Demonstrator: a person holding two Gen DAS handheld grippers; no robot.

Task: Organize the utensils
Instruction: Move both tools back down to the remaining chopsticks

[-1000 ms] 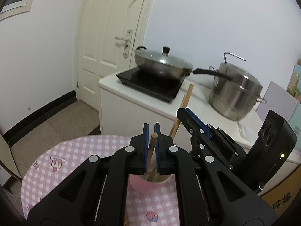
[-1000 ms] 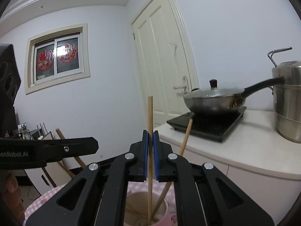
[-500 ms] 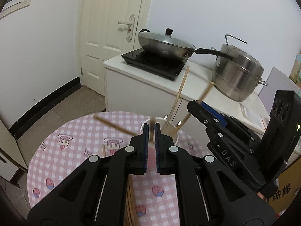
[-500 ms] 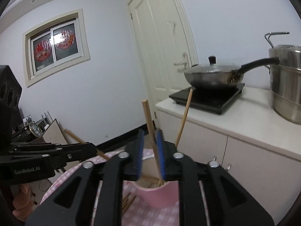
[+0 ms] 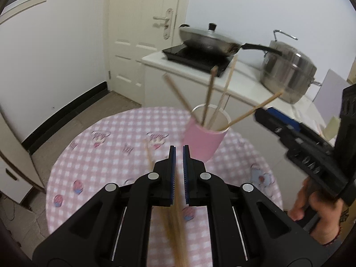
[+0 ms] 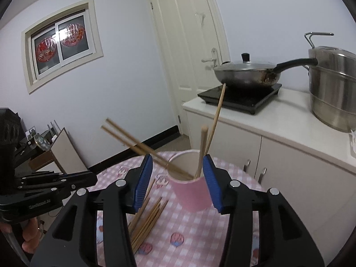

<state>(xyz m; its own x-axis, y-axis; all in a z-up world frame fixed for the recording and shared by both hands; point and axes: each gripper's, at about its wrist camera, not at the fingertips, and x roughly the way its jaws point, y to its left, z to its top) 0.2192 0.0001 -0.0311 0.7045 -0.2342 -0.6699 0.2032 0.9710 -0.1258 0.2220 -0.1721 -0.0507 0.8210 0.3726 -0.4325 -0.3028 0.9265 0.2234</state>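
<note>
Pink paper cup (image 6: 191, 192) sits on the round table's pink-and-white checked cloth (image 5: 111, 155), and it's got several wooden chopsticks (image 5: 208, 98) standing in it, fanned out in all directions. More loose chopsticks (image 6: 148, 219) lie in a bundle flat on the cloth just left of the cup in the right wrist view. Right gripper (image 6: 178, 182) has its blue pads spreading apart at this moment, nothing pinched; the cup just shows in the gap behind them. Left gripper (image 5: 179, 173) is squeezed almost fully together with nothing caught between the pads, hovering over the loose bundle, which is blurry under it. As for writing, there's grey lettering on the side of the left gripper in the right wrist view, too smeared to read. Same story for the little logo on the right gripper's arm in the left view. Cartoon prints dot the cloth, no readable text. Behind, a lidded wok (image 6: 247, 72) sits on a black cooktop (image 6: 242, 96) beside a steel steamer pot (image 6: 333, 84).
</note>
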